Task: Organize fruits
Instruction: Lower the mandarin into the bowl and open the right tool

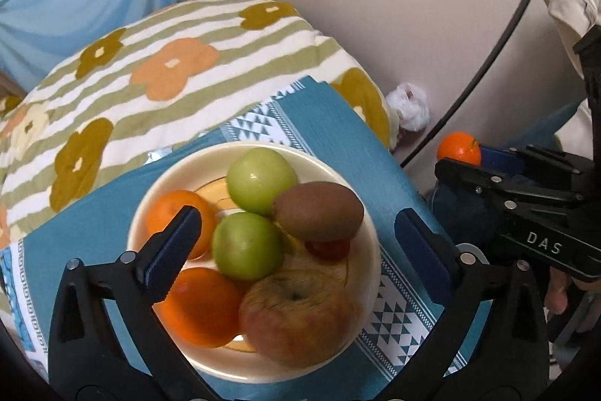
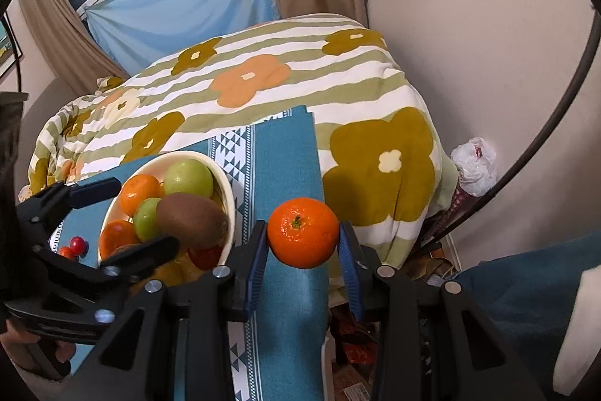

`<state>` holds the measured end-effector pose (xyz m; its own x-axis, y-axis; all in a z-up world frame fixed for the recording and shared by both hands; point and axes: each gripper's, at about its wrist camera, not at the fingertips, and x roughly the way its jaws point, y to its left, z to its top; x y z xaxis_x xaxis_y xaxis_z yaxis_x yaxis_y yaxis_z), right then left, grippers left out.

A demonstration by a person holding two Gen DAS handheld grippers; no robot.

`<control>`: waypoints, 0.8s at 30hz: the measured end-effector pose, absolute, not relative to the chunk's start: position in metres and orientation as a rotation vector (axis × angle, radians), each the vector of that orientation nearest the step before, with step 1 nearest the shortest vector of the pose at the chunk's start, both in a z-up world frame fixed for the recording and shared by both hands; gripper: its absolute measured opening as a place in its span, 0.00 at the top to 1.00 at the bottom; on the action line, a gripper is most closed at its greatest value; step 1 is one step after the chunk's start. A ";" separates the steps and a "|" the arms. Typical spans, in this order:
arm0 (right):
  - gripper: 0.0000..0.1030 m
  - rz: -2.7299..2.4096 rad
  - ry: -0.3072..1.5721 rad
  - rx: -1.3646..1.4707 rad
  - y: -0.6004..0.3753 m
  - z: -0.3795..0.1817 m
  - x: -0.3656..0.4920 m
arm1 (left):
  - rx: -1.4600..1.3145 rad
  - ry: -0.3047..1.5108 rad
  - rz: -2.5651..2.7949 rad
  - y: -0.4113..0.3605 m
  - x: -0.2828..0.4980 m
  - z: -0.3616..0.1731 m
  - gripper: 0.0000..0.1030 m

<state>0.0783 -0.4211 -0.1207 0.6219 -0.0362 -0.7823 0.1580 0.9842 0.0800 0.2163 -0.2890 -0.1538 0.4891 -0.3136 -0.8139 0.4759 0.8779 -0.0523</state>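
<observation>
Right claw [image 2: 302, 250] pinches the mandarin [image 2: 302, 232] – bowl [image 2: 225, 186] lies to its left, beneath the spread, empty left claw [image 1: 296, 250]

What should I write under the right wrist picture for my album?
Right gripper holding a mandarin beside the bowl full of fruit.

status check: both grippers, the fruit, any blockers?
Left gripper open over the bowl, nothing held. Right gripper shut on a mandarin, right of the bowl. Bowl heaped: kiwi on top, little room left.
</observation>
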 end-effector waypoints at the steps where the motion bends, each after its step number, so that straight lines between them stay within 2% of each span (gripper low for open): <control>1: 0.67 -0.107 0.892 0.143 -0.419 -0.120 0.080 | 0.183 0.945 -0.470 -0.284 0.217 -0.153 0.00; 24: 0.67 0.188 0.890 0.017 -0.325 -0.116 0.146 | 0.026 0.939 -0.222 -0.174 0.190 -0.139 0.00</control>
